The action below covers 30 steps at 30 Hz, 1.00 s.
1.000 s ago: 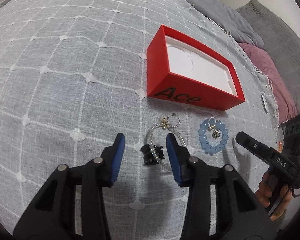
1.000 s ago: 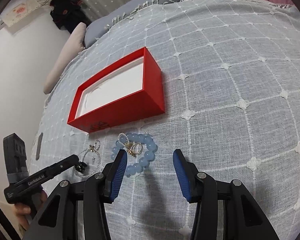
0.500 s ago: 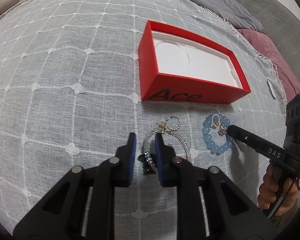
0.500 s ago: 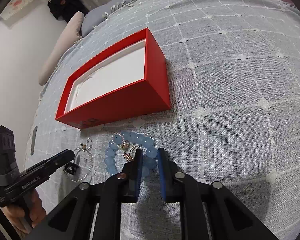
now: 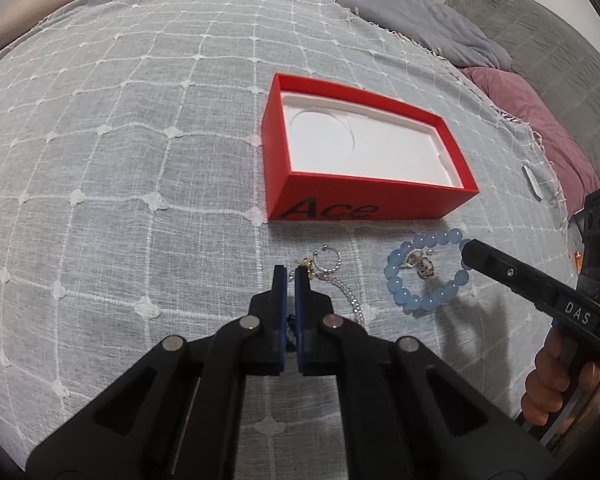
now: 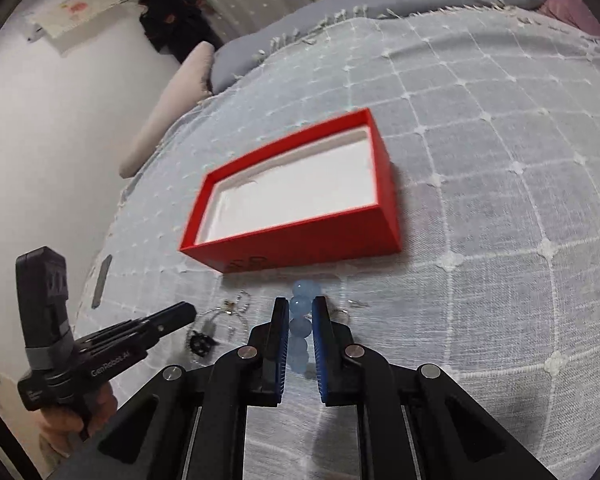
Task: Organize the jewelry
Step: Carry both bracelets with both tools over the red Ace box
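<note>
A red box [image 5: 364, 196] with a white insert sits open on the grey bedspread; it also shows in the right wrist view [image 6: 300, 236]. My left gripper [image 5: 291, 276] is shut on the pearl bracelet [image 5: 350, 294], whose black charm sits between the fingers. A small silver ring [image 5: 330, 260] lies by its tip. My right gripper [image 6: 300, 308] is shut on the blue bead bracelet [image 6: 300, 326], lifted slightly. In the left wrist view the blue bracelet [image 5: 414, 304] hangs from the right gripper's tip, with earrings [image 5: 420, 264] inside its loop.
Grey checked bedspread [image 5: 120, 160] covers the bed. Grey and pink pillows [image 5: 540, 120] lie at the far right. A white bolster [image 6: 168, 108] and a wall lie left in the right wrist view. A small white item [image 5: 534, 180] lies near the blanket edge.
Both grippers have shut, the left on the pearl bracelet and the right on the blue bead bracelet. Both have lifted slightly toward the red box.
</note>
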Tool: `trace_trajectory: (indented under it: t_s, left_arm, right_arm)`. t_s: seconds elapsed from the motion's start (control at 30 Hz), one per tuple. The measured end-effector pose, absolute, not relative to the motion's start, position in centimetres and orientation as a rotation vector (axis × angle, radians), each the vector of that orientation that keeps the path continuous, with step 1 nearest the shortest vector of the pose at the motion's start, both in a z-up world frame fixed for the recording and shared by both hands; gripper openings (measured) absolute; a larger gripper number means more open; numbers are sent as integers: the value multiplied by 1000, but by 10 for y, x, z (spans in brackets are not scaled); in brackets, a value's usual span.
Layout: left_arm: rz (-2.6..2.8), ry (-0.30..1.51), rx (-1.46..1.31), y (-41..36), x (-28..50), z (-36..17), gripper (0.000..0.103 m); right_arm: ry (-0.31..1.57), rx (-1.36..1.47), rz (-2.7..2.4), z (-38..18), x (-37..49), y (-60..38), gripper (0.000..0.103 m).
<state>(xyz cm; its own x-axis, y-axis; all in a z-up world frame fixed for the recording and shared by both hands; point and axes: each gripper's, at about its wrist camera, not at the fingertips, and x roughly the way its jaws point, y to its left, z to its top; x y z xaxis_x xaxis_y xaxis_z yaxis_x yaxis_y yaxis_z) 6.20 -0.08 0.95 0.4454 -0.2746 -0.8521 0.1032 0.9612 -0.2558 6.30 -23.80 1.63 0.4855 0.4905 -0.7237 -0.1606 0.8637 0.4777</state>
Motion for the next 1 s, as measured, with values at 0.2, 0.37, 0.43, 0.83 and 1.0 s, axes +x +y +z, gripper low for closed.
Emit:
trace_trajectory:
  t_s: [0.2,0.37,0.43,0.83,1.0]
  left_arm:
    - [-207,1137,-227,13,69,2,11]
    - [-234,1161,-268,16,69,-2,31]
    - [-246,1171,-263,12,68,-5,31]
    - [-248,1147,-223,0,60,-5,6]
    - [-256,1108,-230,1,60,4,5]
  right_arm:
    - [944,347,451,30,57,-232,12]
    - [923,315,475,36,52,-225,12]
    - [917,305,479,38,51,-224,12]
    - [880,283,509,46,43,-218,12]
    - [862,275,515,50,41,-217,12]
